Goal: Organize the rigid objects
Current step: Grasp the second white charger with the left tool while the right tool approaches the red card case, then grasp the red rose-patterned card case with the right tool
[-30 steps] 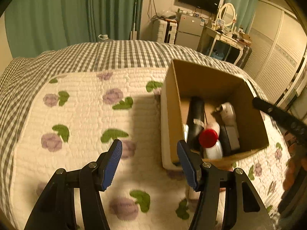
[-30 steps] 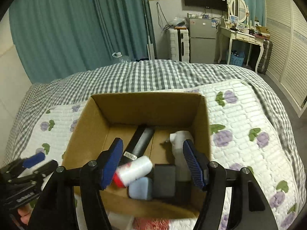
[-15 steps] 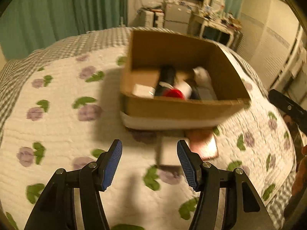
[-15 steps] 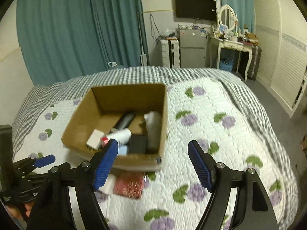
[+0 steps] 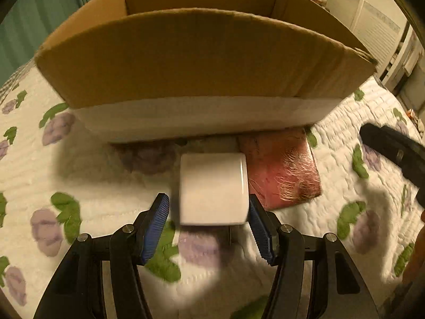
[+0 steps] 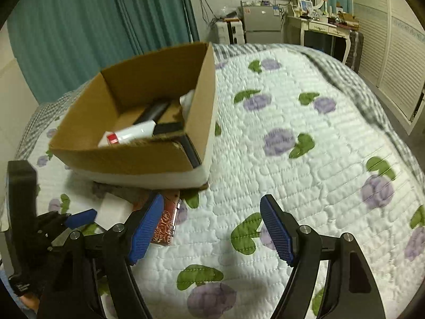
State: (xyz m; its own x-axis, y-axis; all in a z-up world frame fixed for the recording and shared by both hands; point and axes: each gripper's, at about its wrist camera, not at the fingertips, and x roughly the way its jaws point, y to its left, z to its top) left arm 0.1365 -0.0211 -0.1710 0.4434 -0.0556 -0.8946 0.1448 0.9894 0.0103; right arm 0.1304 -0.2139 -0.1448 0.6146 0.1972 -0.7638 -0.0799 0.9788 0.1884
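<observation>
A cardboard box (image 5: 202, 53) with a white base stands on the quilted bed; in the right wrist view (image 6: 138, 156) it holds a white bottle with a red cap (image 6: 130, 134), a black tube (image 6: 155, 111) and other items. A white block (image 5: 212, 188) lies on the quilt in front of the box, beside a red shiny packet (image 5: 281, 170). My left gripper (image 5: 208, 228) is open, its blue pads either side of the block's near end. My right gripper (image 6: 211, 230) is open and empty over the quilt, right of the packet (image 6: 166, 226).
The floral quilt (image 6: 305, 159) spreads wide to the right of the box. Teal curtains (image 6: 79, 26), a small fridge (image 6: 261, 24) and a dressing table (image 6: 324, 26) stand beyond the bed. The right gripper's arm (image 5: 393, 151) shows at the right of the left wrist view.
My left gripper has dropped low and moved in to straddle the white block in front of the box. My right gripper has drawn back and right, away from the box.
</observation>
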